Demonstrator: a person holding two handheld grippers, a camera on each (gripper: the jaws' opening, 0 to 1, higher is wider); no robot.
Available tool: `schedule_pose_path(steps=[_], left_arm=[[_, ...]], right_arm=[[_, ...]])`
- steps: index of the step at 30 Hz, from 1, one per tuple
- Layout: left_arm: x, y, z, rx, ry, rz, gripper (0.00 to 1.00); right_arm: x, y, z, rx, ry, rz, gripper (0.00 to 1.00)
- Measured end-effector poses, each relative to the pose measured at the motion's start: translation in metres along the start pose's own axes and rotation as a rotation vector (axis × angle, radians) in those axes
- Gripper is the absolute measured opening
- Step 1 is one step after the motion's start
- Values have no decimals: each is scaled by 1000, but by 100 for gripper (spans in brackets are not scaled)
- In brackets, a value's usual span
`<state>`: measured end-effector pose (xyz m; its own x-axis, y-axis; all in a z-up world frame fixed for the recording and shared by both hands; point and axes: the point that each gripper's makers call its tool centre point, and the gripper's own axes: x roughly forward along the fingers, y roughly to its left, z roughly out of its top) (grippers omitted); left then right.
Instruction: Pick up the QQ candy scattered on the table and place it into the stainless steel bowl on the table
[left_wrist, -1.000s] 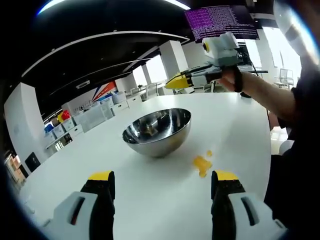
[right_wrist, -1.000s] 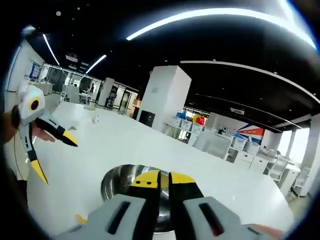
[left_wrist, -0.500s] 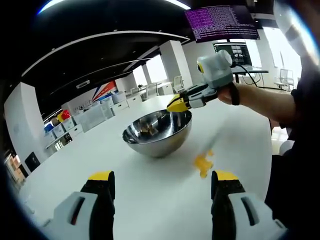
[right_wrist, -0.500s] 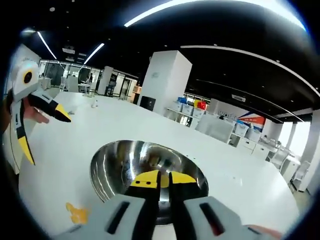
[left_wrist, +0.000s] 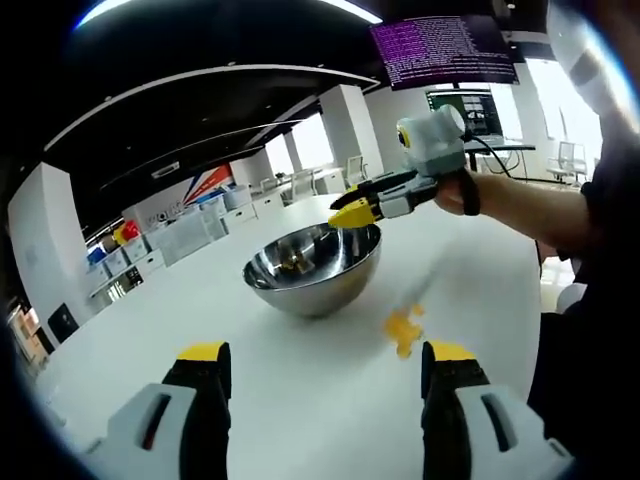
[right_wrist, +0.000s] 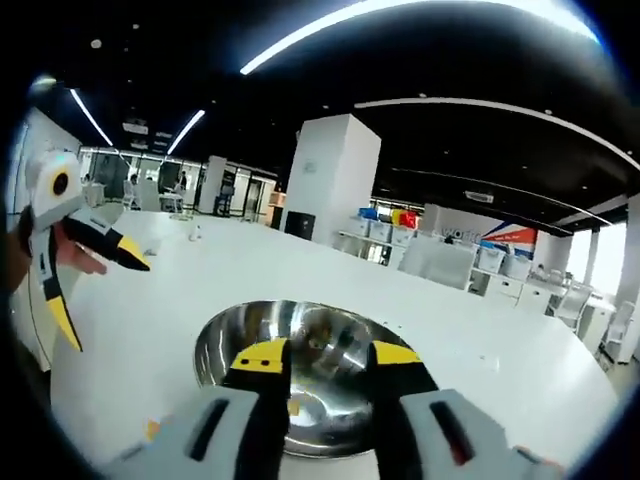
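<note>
Parted now over the stainless steel bowl (right_wrist: 300, 375), right gripper (right_wrist: 323, 357) jaws, a moment ago pressed together; candy likely just dropped in; left gripper (left_wrist: 325, 365) spread, idle; more QQ candy (left_wrist: 402, 327) on the table (left_wrist: 300, 390) beside the bowl's near side.

Bowl (left_wrist: 313, 269): mirror-bright silver steel
Candy (left_wrist: 402, 327): orange-yellow
Table (left_wrist: 300, 370): plain white
Gripper (right_wrist: 322, 358): grey body, yellow tips on black
</note>
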<state>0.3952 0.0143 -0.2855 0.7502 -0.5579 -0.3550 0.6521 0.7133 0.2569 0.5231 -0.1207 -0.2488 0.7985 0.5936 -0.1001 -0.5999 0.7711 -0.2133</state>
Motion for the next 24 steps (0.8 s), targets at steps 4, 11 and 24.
schedule_pose_path(steps=[4,11,24], left_arm=[[-1,1,1,-3,-2,3,78],[-2,3,1,0,-3,10,78],[-4,0,0,0,3,5,78]], right_arm=[[0,-4,1,-14,2,-15,20],[-1,-4,1,-20,7,-19,20],[-9,-3,8,-29,-4,-20,20]])
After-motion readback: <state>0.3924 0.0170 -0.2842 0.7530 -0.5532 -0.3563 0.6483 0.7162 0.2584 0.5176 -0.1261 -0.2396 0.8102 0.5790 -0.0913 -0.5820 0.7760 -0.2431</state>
